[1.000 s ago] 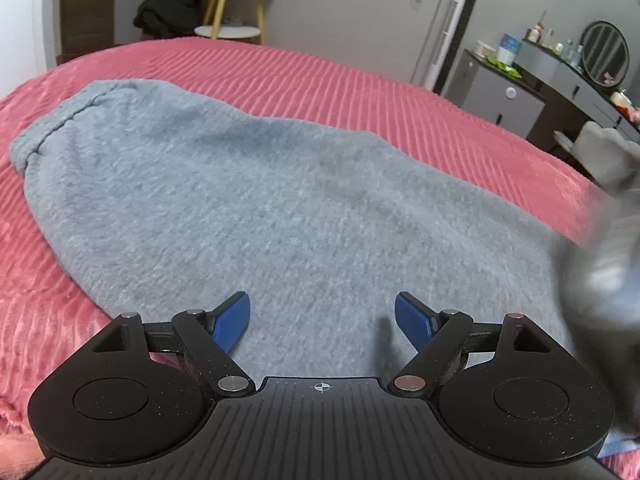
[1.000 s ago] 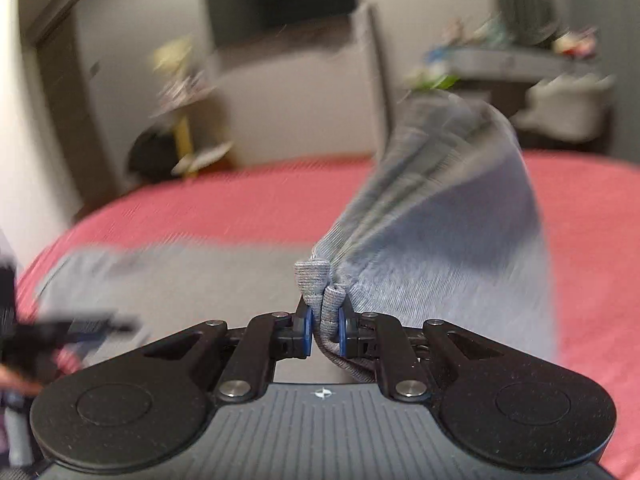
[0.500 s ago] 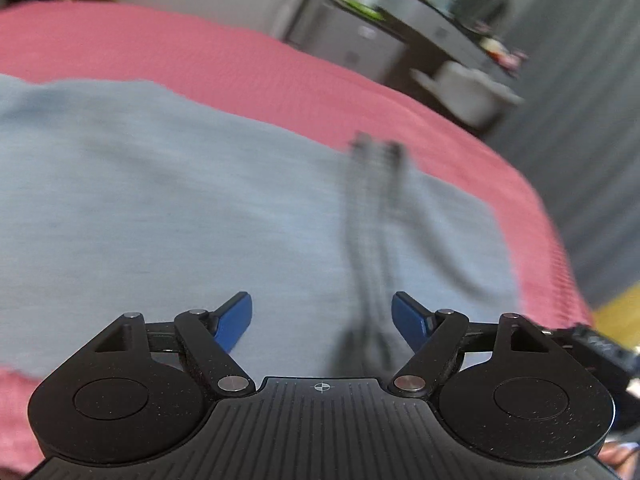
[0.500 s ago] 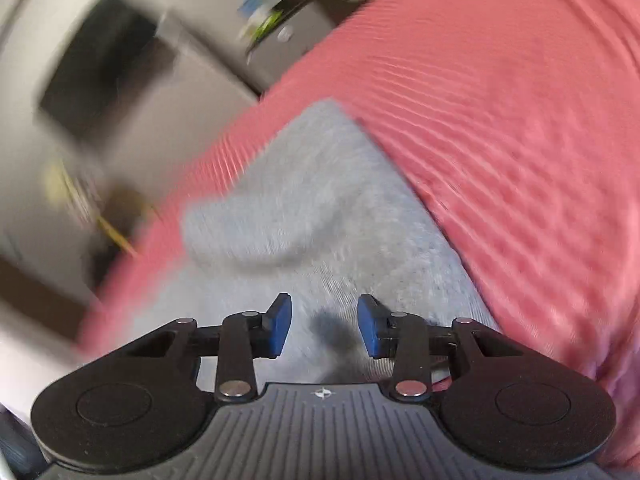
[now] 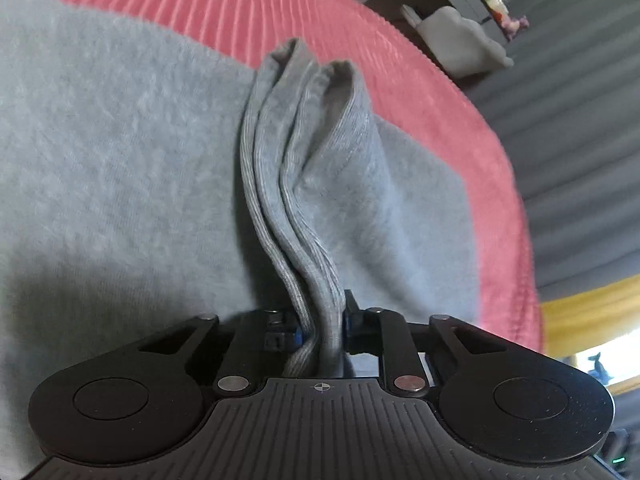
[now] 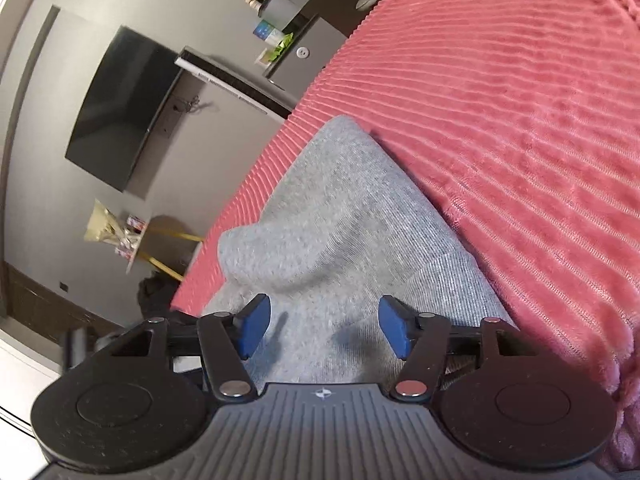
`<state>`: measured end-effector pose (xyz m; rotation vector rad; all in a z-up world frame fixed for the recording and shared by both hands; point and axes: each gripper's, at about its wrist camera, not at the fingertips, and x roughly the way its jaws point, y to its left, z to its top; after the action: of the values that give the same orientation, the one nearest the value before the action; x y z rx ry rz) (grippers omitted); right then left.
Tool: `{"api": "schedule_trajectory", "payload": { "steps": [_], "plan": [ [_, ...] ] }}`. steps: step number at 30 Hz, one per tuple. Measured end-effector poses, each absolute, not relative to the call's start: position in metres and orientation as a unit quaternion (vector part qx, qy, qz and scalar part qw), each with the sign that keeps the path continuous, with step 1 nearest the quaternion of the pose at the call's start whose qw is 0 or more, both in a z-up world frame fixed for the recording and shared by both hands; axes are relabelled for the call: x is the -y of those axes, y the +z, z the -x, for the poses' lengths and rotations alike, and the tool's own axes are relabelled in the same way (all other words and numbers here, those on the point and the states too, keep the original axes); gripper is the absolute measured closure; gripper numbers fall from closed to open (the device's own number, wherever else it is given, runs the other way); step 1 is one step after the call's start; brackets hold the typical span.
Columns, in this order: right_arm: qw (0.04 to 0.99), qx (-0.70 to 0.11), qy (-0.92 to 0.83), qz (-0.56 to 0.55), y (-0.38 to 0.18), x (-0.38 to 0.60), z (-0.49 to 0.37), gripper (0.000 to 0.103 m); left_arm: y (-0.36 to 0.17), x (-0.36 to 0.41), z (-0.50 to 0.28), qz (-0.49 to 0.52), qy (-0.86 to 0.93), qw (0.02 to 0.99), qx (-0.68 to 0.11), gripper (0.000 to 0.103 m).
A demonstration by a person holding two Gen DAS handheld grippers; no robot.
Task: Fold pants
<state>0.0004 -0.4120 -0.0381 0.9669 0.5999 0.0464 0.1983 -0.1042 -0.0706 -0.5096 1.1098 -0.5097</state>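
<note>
Left wrist view: the left gripper (image 5: 322, 326), wide a second ago, is closing on the grey pants' (image 5: 120, 152) bunched cuffs on the pink bedspread (image 5: 400, 32). The right gripper (image 6: 322, 326) has let go, jaws opening over cloth — handover made; next fold likely.

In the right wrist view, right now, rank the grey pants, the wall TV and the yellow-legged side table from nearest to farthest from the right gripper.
1. Grey pants: directly under and ahead of the right gripper, between its opening jaws, untouched.
2. Yellow-legged side table: beyond the bed's edge, to the left.
3. Wall TV: upper left, on the far wall.
</note>
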Motion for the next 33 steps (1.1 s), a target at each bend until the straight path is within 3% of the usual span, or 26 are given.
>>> {"api": "schedule_trajectory", "payload": {
  "steps": [4,9,12,13,14,17,21,29,33],
  "plan": [
    [0.843,-0.273,0.022,-0.462,-0.035,0.413,0.007,0.043,-0.05,0.073,-0.183,0.247,-0.251,0.802,-0.483,0.088],
    [0.85,-0.273,0.037,-0.45,-0.029,0.408,0.01,0.043,-0.034,0.013,-0.151,0.165,-0.197,0.858,-0.445,0.086],
    [0.856,-0.283,0.038,-0.431,-0.025,0.4,0.005,0.043,-0.05,-0.012,-0.144,0.148,-0.15,0.868,-0.45,0.068],
    [0.859,-0.289,0.03,-0.421,-0.024,0.397,0.003,0.043,-0.055,-0.019,-0.141,0.17,-0.15,0.865,-0.447,0.066],
    [0.862,-0.295,0.024,-0.413,-0.022,0.395,0.001,0.044,-0.058,-0.026,-0.139,0.195,-0.157,0.865,-0.436,0.065],
    [0.872,-0.296,0.013,-0.389,-0.013,0.388,-0.002,0.063,-0.06,-0.028,-0.14,0.235,-0.157,0.867,-0.41,0.051],
    [0.897,-0.318,0.019,-0.307,-0.005,0.364,-0.023,0.075,-0.059,-0.021,-0.154,0.237,-0.155,0.874,-0.395,0.046],
    [0.927,-0.349,-0.001,-0.139,0.0,0.323,-0.132,0.081,-0.071,-0.014,-0.141,0.178,-0.165,0.892,-0.38,0.042],
    [0.931,-0.348,-0.023,-0.107,0.0,0.321,-0.18,0.08,-0.074,-0.023,-0.14,0.202,-0.17,0.887,-0.378,0.041]
  ]
}}
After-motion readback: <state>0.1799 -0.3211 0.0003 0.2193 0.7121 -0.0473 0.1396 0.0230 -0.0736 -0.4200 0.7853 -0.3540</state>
